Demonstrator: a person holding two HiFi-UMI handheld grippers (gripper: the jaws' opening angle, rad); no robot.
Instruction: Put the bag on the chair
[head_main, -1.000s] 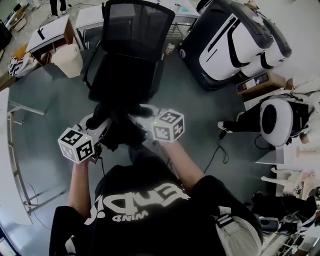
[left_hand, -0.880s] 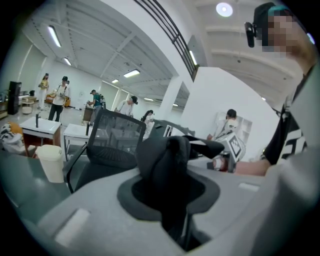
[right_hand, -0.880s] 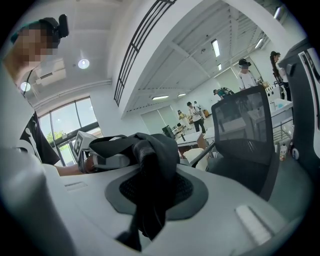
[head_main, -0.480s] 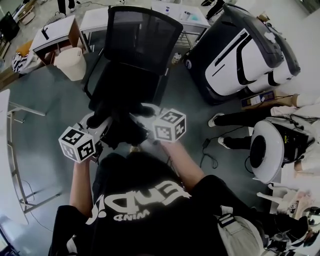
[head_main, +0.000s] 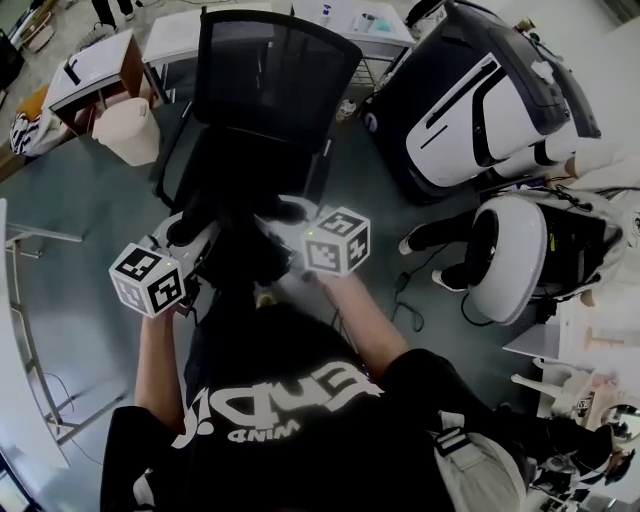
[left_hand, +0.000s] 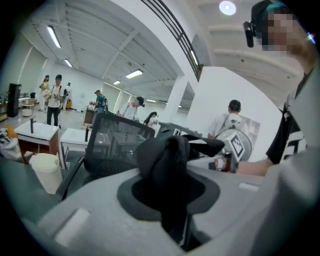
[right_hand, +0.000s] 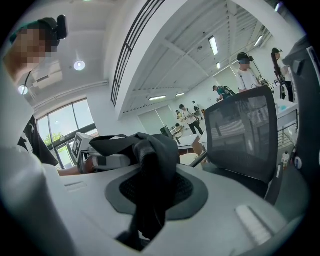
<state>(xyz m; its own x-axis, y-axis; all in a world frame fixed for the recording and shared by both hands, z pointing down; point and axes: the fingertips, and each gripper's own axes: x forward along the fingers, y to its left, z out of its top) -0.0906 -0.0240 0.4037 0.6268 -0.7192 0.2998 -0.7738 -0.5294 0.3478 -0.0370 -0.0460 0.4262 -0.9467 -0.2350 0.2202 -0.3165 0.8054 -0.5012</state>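
Head view: my left hand-held gripper (head_main: 193, 236), right hand-held gripper (head_main: 283, 220) each pinch black bag (head_main: 240, 258), near mesh office chair (head_main: 272, 80).

Matt black cloth bag (head_main: 243, 252); chair (head_main: 272, 78) with black mesh back.

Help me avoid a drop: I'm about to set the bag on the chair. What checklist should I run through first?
1. Left claw grips the bag: ok, black fabric is pinched between its jaws.
2. Right claw grips the bag: ok, fabric is pinched there too.
3. Chair faces the person: ok, its seat is on their side.
4. Seat free: ok, nothing shows on it.
5. Bag over the seat: not ok, its bulk hangs in front of the seat's front edge.
6. Bag's bottom higher than the seat: cannot tell.
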